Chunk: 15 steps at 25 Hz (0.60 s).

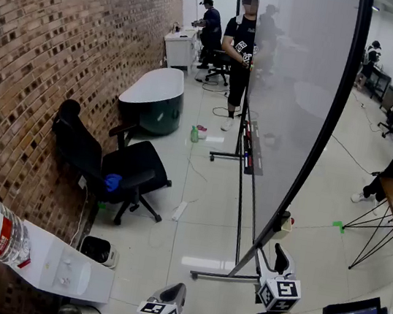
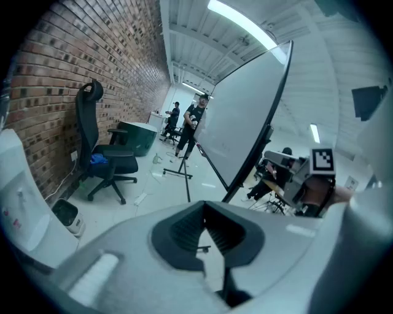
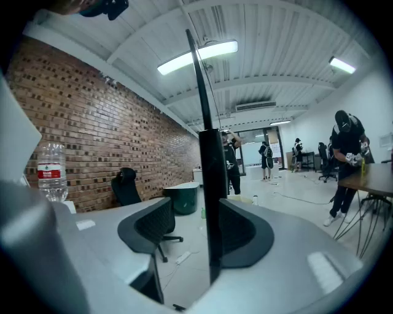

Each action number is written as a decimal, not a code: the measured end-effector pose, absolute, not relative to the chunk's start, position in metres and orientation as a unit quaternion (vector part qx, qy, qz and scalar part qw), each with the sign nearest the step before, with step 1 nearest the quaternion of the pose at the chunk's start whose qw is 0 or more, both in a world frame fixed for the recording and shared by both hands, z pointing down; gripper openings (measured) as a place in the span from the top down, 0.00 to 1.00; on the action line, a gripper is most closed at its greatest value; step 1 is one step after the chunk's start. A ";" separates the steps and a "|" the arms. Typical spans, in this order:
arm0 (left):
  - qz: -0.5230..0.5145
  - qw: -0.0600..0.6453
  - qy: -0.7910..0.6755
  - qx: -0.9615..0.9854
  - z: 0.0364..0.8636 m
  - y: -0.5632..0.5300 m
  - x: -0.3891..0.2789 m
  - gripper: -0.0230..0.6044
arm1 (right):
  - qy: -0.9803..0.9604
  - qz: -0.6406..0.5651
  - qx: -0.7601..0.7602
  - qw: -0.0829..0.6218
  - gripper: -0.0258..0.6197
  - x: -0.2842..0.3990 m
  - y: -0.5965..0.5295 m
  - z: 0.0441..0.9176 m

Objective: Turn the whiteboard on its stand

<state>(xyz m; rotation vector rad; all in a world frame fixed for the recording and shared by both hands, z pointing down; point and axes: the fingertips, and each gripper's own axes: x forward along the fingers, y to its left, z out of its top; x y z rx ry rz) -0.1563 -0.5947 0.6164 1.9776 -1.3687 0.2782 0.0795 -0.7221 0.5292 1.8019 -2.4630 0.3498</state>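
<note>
My right tool (image 1: 273,259) straddles whiteboard (image 1: 295,94) at lower frame edge, edge upright between pads; right pad touching, left seemingly clear, not clamped. Left tool (image 1: 173,294) closed, empty, farther off.

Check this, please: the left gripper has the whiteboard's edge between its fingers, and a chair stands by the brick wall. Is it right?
Not quite. It is the right gripper that has the whiteboard edge between its fingers, as the right gripper view shows; the left gripper holds nothing. A chair does stand by the brick wall.
</note>
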 end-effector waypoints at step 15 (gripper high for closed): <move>0.099 0.347 -0.565 0.742 0.614 -0.595 -0.198 0.95 | -0.768 0.067 0.634 0.053 0.46 0.083 -0.843 0.520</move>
